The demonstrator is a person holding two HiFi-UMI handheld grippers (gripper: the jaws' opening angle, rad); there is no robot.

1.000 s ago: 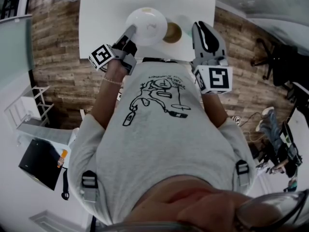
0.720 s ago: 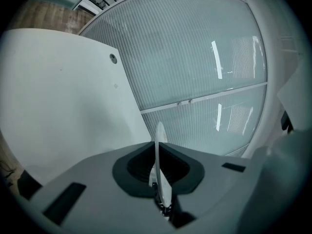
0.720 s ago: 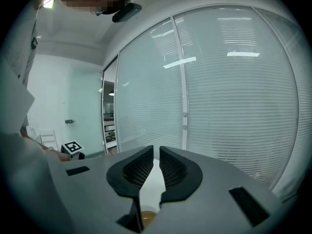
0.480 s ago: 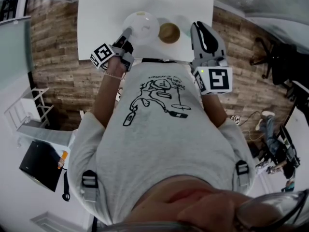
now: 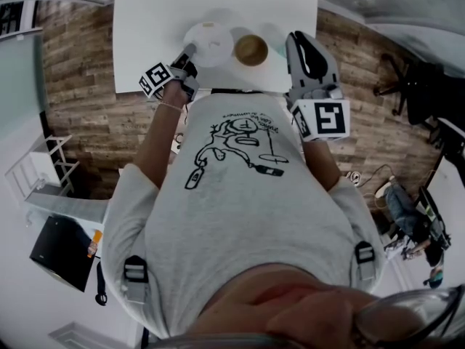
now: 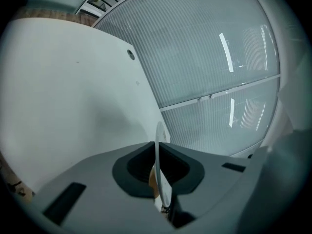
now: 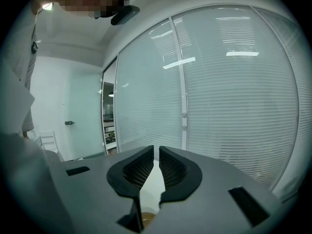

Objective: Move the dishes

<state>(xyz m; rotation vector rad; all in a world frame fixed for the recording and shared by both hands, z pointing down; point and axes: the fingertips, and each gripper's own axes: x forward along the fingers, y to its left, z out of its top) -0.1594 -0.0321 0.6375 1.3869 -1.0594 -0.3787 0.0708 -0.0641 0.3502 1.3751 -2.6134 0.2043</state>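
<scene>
A white plate [image 5: 210, 42] hangs low over the white table [image 5: 152, 20], just left of a brown bowl [image 5: 251, 49] that stands on the table. My left gripper [image 5: 192, 50] is shut on the plate's near rim. In the left gripper view the plate [image 6: 159, 145] shows edge-on as a thin white line pinched between the jaws of the left gripper [image 6: 157, 172]. Whether the plate touches the table I cannot tell. My right gripper [image 5: 301, 39] is held above the table's right front corner, shut and empty. Under the right gripper [image 7: 155, 167] a bit of the brown bowl [image 7: 146, 218] shows.
The table's near edge [image 5: 240, 90] runs right in front of the person's body. Wooden floor [image 5: 80, 86] lies on both sides. A glass wall with blinds [image 7: 234, 96] stands beyond the table. An office chair [image 5: 408, 86] is off to the right.
The left gripper has sunk towards the table with the plate in it. The plate has moved off the brown bowl, which now shows whole. The right gripper has stayed put.
</scene>
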